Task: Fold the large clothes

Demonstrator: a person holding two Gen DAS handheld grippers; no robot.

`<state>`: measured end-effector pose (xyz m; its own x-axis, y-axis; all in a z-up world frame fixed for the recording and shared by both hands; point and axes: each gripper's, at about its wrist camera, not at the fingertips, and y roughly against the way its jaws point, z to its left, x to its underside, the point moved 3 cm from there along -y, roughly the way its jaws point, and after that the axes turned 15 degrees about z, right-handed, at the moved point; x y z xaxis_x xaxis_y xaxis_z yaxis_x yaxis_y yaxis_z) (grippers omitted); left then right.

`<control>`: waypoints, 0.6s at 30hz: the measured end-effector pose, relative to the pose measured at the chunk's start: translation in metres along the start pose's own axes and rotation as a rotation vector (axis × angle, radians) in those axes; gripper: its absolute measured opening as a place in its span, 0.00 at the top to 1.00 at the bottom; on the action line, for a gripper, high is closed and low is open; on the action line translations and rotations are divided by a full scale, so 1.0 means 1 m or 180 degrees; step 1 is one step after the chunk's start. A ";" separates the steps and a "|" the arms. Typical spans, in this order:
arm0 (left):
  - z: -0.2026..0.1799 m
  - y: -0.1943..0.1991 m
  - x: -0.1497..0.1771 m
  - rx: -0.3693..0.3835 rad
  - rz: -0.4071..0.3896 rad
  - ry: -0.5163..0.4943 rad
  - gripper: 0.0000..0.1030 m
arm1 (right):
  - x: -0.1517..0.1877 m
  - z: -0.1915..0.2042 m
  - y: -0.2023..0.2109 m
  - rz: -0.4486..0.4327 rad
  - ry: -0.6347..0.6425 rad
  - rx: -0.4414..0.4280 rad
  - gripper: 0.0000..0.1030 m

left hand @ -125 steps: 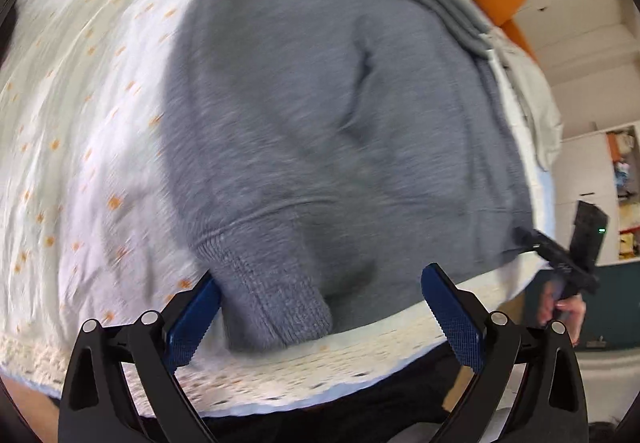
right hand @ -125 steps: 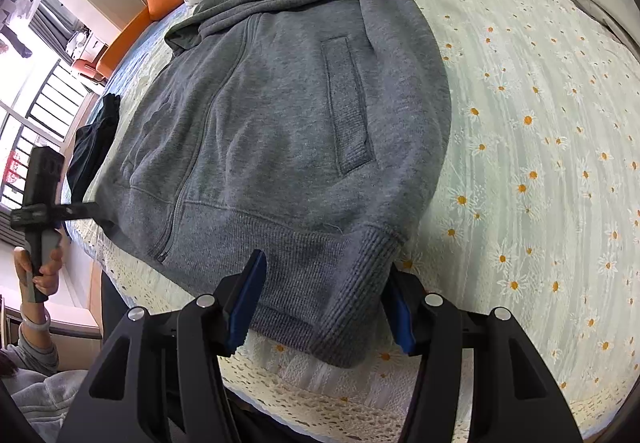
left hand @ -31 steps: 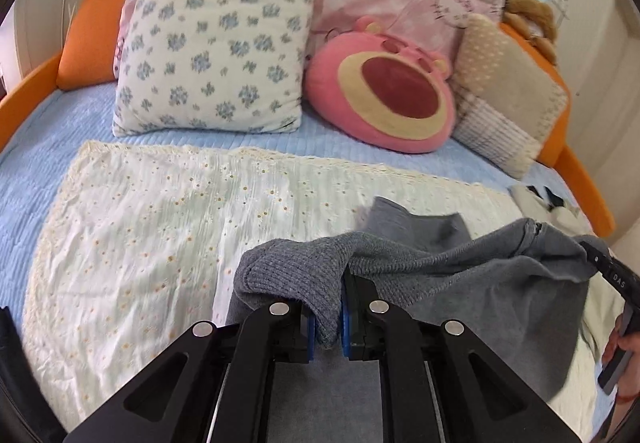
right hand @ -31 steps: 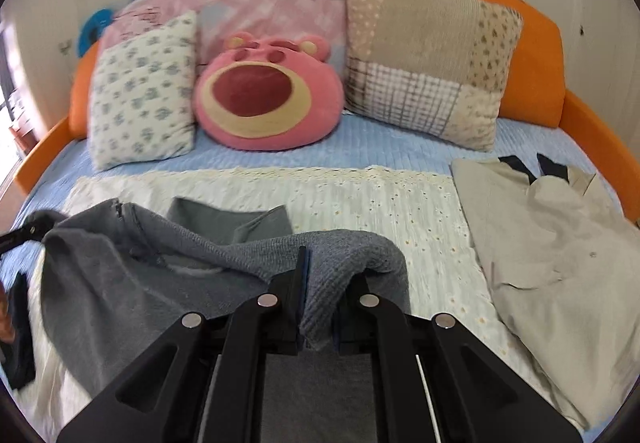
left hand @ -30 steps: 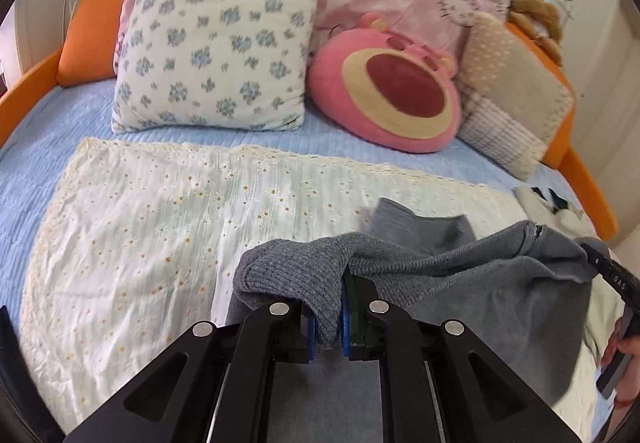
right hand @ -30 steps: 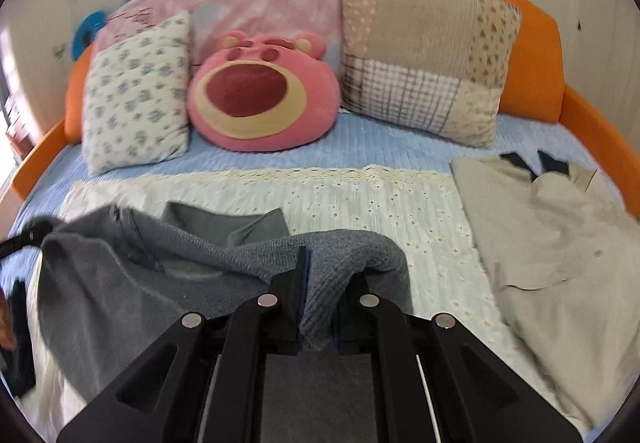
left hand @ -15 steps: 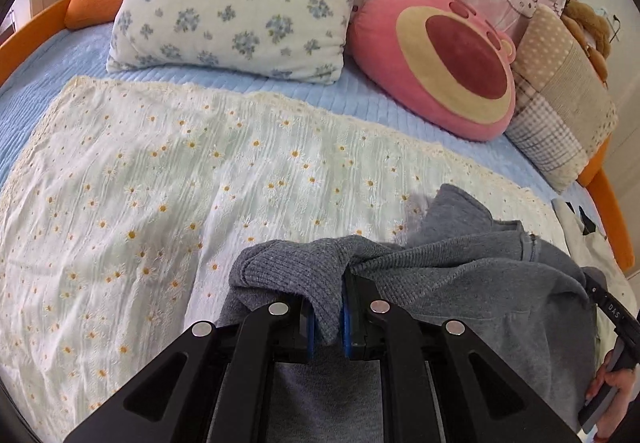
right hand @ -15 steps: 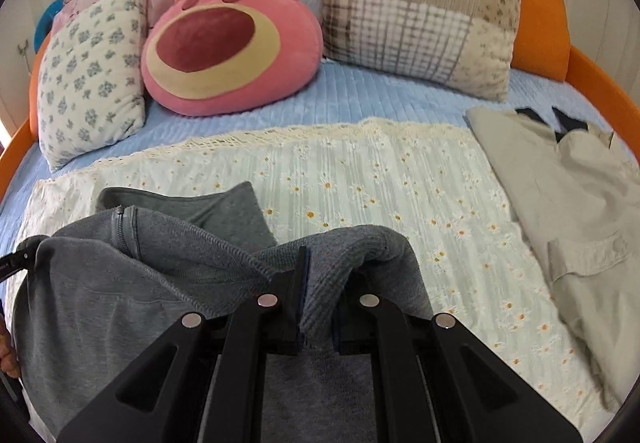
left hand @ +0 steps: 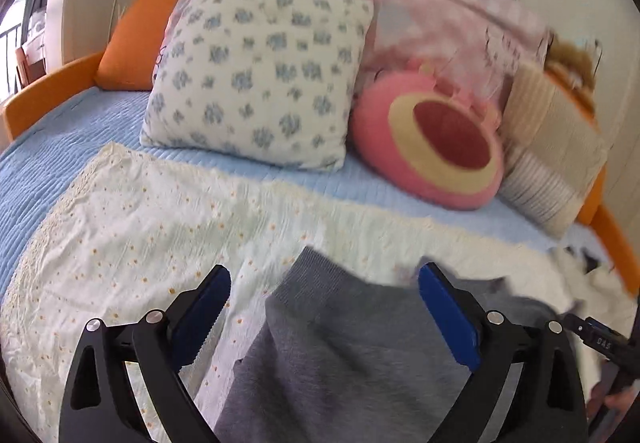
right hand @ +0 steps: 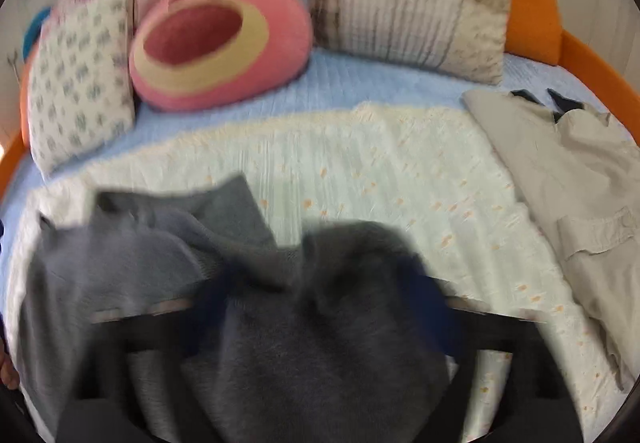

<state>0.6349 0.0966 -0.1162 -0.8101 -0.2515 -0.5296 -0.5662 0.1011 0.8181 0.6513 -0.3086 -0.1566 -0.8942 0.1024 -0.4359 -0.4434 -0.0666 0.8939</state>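
Note:
A grey knit hoodie (left hand: 352, 343) lies folded over on the daisy-print sheet (left hand: 140, 235). My left gripper (left hand: 326, 311) hovers just over its near folded edge. Its jaws are opening, and the blue pads (left hand: 204, 307) stand far apart, with the cloth lying loose between them and clear of both. The right wrist view is blurred. There the right gripper (right hand: 324, 303) is also opening, spread wide over a dark hump of the hoodie (right hand: 120, 263), and its pads do not press on the cloth.
A floral pillow (left hand: 256, 83), a pink bear cushion (left hand: 432, 147) and a patchwork cushion (right hand: 408, 11) line the head of the bed. A beige garment (right hand: 580, 183) lies at the right. The orange bed frame (left hand: 44, 95) rims the mattress.
Both grippers were shut on the hoodie's ribbed hem half a second ago. Now both jaws are spread wide and the hem has dropped onto the rest of the hoodie.

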 end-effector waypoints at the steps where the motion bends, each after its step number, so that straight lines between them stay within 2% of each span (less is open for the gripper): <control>1: -0.003 0.012 -0.003 0.0080 0.0033 -0.0046 0.07 | -0.002 -0.002 0.014 -0.0099 -0.0004 -0.0014 0.07; 4: -0.020 0.040 0.003 0.0191 0.0022 -0.0300 0.07 | -0.003 -0.002 0.059 -0.0366 0.0112 -0.0251 0.07; 5: -0.031 0.051 0.011 0.0199 0.0017 -0.0471 0.07 | 0.000 0.001 0.070 -0.0419 0.0215 -0.0321 0.07; 8: -0.068 0.062 0.045 0.0155 0.0166 -0.1003 0.07 | 0.017 0.023 0.084 -0.0411 0.0647 -0.0334 0.08; 9: -0.075 0.061 0.054 0.0108 0.0220 -0.1094 0.07 | 0.026 0.035 0.079 -0.0326 0.0794 -0.0230 0.12; 10: -0.088 0.052 0.068 0.0017 0.0314 -0.1224 0.07 | 0.030 0.043 0.073 -0.0266 0.0871 -0.0193 0.21; 11: -0.097 0.043 0.078 -0.0037 0.0390 -0.1308 0.07 | 0.035 0.051 0.064 -0.0163 0.0929 -0.0160 0.42; 12: -0.103 0.035 0.086 -0.0083 0.0452 -0.1354 0.07 | 0.040 0.057 0.051 -0.0045 0.0935 -0.0135 0.56; 15: -0.106 0.008 0.109 -0.0123 0.0633 -0.1305 0.07 | 0.057 0.069 0.009 0.0234 0.0813 -0.0075 0.70; 17: -0.099 -0.012 0.118 -0.0139 0.0767 -0.1170 0.07 | 0.067 0.077 -0.010 0.0355 0.0808 -0.0081 0.76; 18: -0.093 -0.023 0.121 -0.0167 0.0832 -0.1098 0.09 | 0.072 0.081 -0.024 0.0428 0.0819 -0.0054 0.76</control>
<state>0.5639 -0.0260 -0.1778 -0.9337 0.1132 -0.3398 -0.3340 0.0673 0.9402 0.6028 -0.2196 -0.2012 -0.9305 -0.1636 -0.3277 -0.3187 -0.0792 0.9445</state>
